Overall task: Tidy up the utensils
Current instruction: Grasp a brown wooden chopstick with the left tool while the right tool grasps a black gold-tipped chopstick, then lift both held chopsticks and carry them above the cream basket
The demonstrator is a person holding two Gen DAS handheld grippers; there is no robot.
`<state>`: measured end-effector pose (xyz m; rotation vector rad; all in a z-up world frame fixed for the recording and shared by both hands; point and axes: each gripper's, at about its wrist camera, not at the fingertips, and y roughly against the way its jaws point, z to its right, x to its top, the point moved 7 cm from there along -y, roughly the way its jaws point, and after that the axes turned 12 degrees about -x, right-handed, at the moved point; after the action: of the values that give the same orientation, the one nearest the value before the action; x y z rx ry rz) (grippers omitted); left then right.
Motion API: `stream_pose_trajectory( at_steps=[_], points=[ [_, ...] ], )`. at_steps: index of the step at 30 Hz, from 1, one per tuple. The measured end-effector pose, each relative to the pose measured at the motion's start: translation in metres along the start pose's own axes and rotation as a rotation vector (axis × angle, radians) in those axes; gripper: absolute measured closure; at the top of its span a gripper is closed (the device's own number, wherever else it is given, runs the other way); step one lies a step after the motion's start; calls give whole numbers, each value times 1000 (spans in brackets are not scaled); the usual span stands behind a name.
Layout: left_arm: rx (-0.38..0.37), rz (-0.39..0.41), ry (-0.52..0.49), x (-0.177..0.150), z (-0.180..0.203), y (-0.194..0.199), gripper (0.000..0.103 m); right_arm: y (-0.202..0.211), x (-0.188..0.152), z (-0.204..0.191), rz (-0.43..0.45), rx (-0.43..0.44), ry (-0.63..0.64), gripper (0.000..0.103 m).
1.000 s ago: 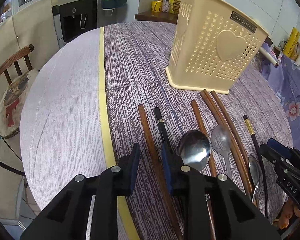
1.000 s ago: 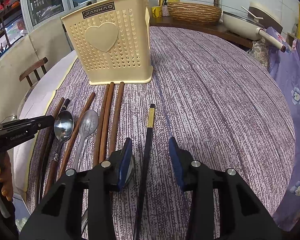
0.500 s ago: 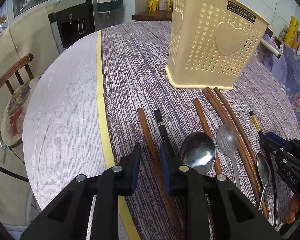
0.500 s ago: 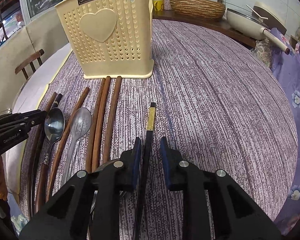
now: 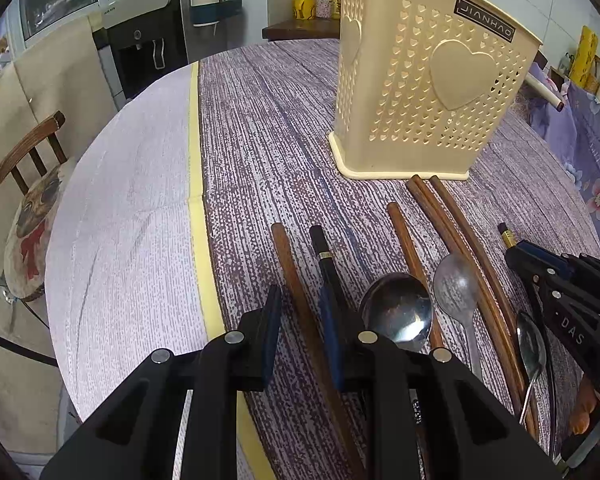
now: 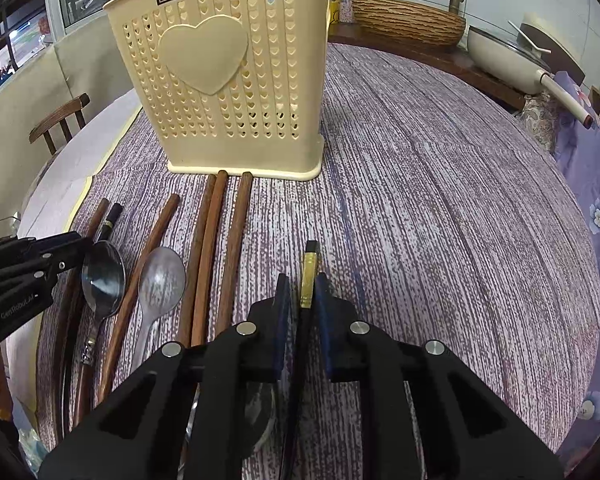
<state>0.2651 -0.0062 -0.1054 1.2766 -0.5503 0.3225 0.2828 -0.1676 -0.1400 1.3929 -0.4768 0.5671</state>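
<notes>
Two claws are at work over the row of sticks and spoons on the table (image 6: 440, 208). Pinched almost shut, the right claw (image 6: 302, 310) grips a slim black chopstick (image 6: 307, 280) at its gold band; the left claw (image 5: 300, 330), jaws partly open and holding nothing, straddles a round brown chopstick (image 5: 290, 270). Ahead of both stands the cream plastic holder (image 6: 228, 80), perforated with little hearts. Gripped so near one end, the black stick looks likely to droop or twist when lifted, and smooth lacquer may slip in the pads. Just left of the right claw lie three more wooden sticks (image 6: 212, 240) and a dull spoon (image 6: 160, 280), easily knocked.
</notes>
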Motion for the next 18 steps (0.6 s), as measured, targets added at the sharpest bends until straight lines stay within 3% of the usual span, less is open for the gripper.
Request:
stream_pose_trajectory(
  at_steps=[7,18],
  points=[
    [0,6,6,0,2,-2,92,-1,4,-2,5,-1,13,94],
    [-15,12,8,-1,5,-3,93,-3,6,-3,18,41,26,95]
  ],
)
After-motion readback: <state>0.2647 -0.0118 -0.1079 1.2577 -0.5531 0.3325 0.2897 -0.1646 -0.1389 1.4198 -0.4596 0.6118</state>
